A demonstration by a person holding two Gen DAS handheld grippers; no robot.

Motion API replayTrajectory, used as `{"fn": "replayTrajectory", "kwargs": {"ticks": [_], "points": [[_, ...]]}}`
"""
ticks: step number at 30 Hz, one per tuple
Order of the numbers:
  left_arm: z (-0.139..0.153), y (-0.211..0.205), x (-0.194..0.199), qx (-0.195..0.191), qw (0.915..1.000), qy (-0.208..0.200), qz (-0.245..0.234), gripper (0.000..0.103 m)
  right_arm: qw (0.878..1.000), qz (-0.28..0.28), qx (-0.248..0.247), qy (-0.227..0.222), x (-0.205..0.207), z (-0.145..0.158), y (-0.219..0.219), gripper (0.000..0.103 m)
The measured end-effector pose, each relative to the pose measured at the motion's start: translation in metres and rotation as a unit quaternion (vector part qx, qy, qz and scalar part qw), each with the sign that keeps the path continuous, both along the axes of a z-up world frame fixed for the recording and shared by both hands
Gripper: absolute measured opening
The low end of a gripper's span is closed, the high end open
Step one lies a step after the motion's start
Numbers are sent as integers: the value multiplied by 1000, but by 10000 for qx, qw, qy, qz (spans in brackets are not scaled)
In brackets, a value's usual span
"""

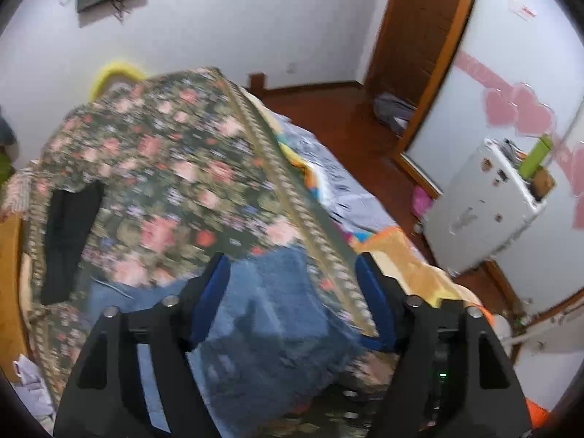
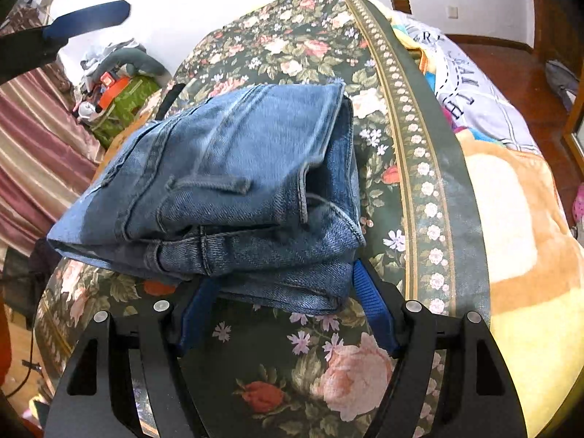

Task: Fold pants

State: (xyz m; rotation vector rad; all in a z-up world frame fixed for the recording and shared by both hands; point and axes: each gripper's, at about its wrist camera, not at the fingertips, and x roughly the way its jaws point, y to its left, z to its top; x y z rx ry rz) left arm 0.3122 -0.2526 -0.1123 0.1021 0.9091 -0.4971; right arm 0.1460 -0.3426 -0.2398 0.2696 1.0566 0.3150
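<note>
Blue jeans [image 2: 226,189] lie folded into a thick stack on a floral bedspread [image 2: 328,372]. My right gripper [image 2: 284,277] is open, its blue fingertips [image 2: 365,284] at the near edge of the stack, one at each side. My left gripper [image 1: 292,270] is open and held above the jeans [image 1: 262,310], which fill the lower middle of the blurred left wrist view. The left gripper's blue finger shows at the top left of the right wrist view [image 2: 91,18], raised off the bed.
An orange and grey blanket [image 2: 511,197] lies along the bed's right side. A black cloth [image 1: 69,237] lies on the bedspread at left. A white cabinet [image 1: 481,204] and wooden door [image 1: 423,36] stand right. Clutter [image 2: 116,87] sits by the left wall.
</note>
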Motion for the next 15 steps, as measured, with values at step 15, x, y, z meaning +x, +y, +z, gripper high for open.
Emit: {"fn": "replayTrajectory", "kwargs": {"ticks": [15], "points": [[-139, 115, 134, 2725, 9552, 587, 995, 86, 9995, -74, -317, -58, 0, 5, 7, 71]]}}
